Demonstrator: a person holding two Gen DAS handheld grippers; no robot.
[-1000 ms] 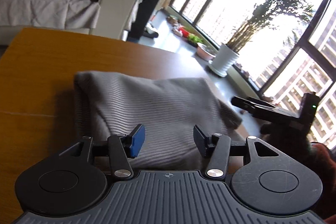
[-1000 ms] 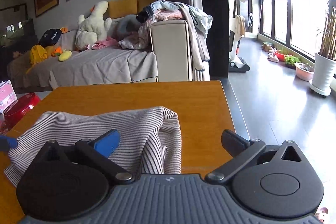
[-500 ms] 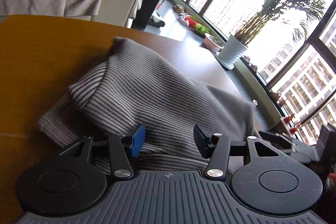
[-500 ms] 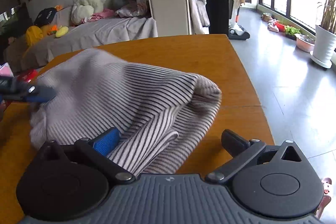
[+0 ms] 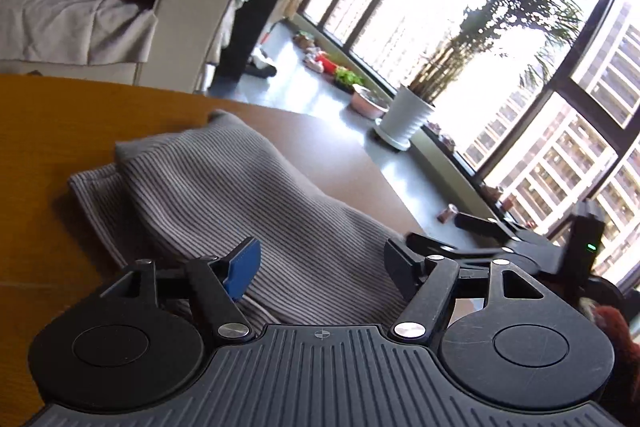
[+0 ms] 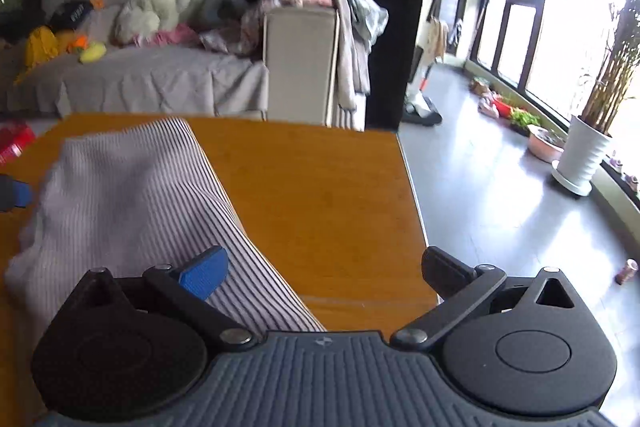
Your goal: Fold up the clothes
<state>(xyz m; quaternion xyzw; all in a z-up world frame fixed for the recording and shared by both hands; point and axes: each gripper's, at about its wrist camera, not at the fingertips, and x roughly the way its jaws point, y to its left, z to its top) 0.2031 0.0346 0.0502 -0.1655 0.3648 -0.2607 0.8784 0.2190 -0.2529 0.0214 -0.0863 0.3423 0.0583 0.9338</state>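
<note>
The striped top (image 5: pixel 248 203) lies doubled over in layers near the table's (image 6: pixel 320 195) right edge, with the left gripper (image 5: pixel 320 263) and right gripper (image 6: pixel 324 267) both spread wide and empty over its near hem, likely having let the fold settle.

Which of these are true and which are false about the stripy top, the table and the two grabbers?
1. The striped top lies on a wooden table. True.
2. The left gripper is clamped shut on the top. False: its jaws are spread open over the cloth.
3. The right gripper is open. True.
4. The top is spread out flat in one layer. False: it is doubled over in folds.
5. A white plant pot stands on the floor by the window. True.
</note>
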